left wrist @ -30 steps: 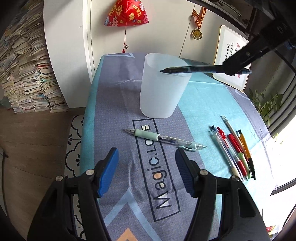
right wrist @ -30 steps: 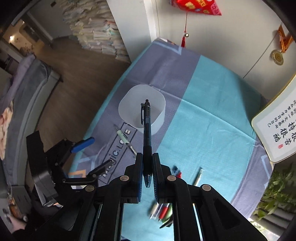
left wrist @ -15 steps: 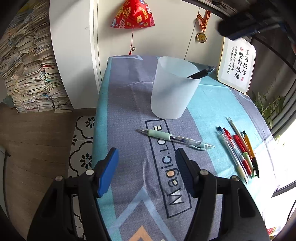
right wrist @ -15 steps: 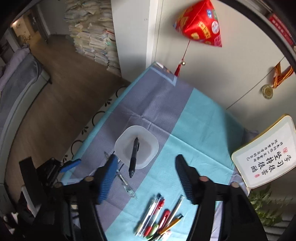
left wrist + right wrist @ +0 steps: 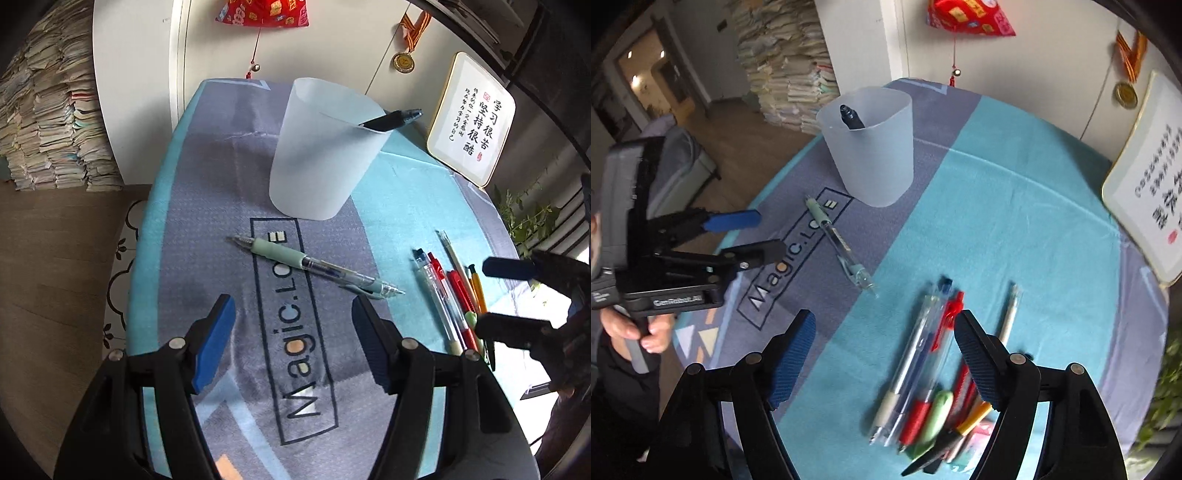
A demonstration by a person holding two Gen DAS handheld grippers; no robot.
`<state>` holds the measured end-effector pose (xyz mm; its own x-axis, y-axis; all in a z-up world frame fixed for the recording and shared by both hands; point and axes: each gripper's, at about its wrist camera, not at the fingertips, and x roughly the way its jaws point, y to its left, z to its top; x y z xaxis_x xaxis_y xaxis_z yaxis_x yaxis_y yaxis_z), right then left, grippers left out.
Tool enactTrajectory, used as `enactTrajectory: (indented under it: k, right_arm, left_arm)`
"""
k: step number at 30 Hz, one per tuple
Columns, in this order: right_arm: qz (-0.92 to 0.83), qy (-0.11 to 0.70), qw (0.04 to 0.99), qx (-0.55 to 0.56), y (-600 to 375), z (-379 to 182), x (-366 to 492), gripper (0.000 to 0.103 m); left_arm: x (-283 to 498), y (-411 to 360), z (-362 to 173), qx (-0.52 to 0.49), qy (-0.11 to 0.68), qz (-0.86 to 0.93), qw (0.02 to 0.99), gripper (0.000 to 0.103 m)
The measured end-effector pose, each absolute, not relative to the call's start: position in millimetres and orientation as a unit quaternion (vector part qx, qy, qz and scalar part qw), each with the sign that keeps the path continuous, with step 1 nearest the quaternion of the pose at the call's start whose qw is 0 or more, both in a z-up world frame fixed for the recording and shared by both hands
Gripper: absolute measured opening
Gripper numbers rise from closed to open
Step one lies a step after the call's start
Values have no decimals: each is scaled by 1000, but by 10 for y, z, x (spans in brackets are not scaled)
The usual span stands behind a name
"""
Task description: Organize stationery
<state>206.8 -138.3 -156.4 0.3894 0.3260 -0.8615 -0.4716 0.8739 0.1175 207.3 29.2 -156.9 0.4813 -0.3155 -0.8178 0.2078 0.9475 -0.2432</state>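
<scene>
One dark pen (image 5: 391, 120) is leaning inside the frosted, translucent cup (image 5: 321, 155), its clip end poking above the rim; the cup is standing upright on the grey band of the tablecloth (image 5: 221, 206). Just in front of the cup, a clear pen with a pale green grip (image 5: 314, 264) is lying slantwise across the printed "Magic" lettering, touching nothing else. Well to its right, a bunch of pens (image 5: 931, 373) is lying side by side on the turquoise part: clear, red, white, orange and green-gripped barrels, partly blurred in the right wrist view. The left gripper (image 5: 291, 332) is hovering over the lettering with its jaws spread and nothing between them. The right gripper (image 5: 884, 354) is hanging over the bunch; its jaws have just been opening and are standing wide, gripping nothing.
</scene>
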Motion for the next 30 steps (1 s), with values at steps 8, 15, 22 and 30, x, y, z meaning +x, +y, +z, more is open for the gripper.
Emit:
enactTrajectory:
  k: [8, 15, 22, 30]
  right_arm:
    - [239, 467, 851, 29, -1909, -1493, 1774, 79]
    - [241, 447, 859, 68, -2216, -1436, 1640, 79]
    - [246, 436, 856, 131, -2536, -1478, 1555, 79]
    - [244, 420, 863, 138, -2625, -1433, 1420, 79]
  left_arm:
    - [2408, -101, -1633, -66, 543, -45, 836, 64]
    - [2437, -182, -1593, -105, 558, -22, 823, 24]
    - [2442, -152, -1590, -152, 559, 26, 815, 19]
    - [2012, 148, -1465, -172, 504, -29, 846, 7]
